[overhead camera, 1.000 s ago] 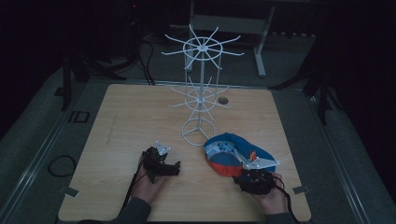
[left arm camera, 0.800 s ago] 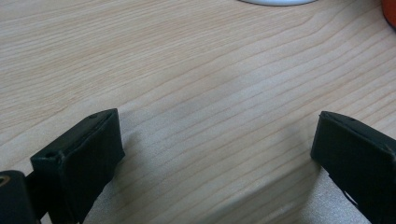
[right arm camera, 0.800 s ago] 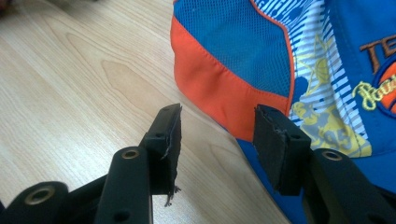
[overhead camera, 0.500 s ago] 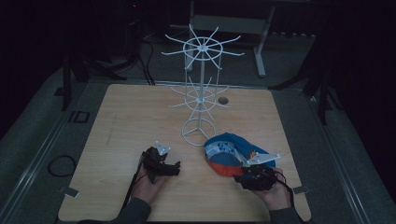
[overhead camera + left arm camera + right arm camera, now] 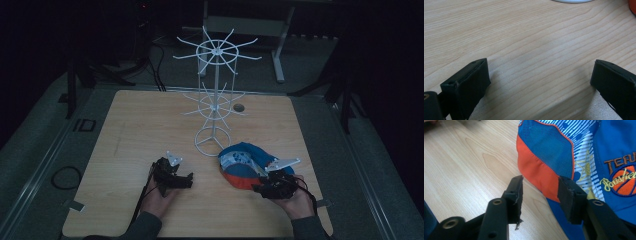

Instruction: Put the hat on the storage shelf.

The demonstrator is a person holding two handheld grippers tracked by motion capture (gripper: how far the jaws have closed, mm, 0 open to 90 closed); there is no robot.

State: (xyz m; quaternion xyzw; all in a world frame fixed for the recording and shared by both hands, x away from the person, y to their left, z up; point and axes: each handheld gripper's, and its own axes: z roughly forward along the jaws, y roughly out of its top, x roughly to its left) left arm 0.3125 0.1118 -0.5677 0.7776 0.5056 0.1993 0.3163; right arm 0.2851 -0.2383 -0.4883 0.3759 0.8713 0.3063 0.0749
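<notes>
A blue, white and orange cap (image 5: pixel 242 165) lies on the wooden table (image 5: pixel 140 130), right of the rack's base. My right gripper (image 5: pixel 260 189) sits at the cap's near edge. In the right gripper view the cap's (image 5: pixel 584 157) orange band runs between the jaws of the right gripper (image 5: pixel 540 187). Those jaws have just been closing, but a gap remains and the pads do not press the cloth. My left gripper (image 5: pixel 187 180) rests on the table left of the cap. In its own view the left gripper (image 5: pixel 540 75) stands wide open over bare wood.
A white wire display rack (image 5: pixel 216 100) with two tiers of spokes stands at the table's middle, its ring base just behind the cap. The base's rim (image 5: pixel 572 1) shows at the top of the left gripper view. A small dark hole (image 5: pixel 239 107) lies behind the rack.
The right gripper has shifted slightly at the cap's near edge. The left hand and the cap have kept still.
</notes>
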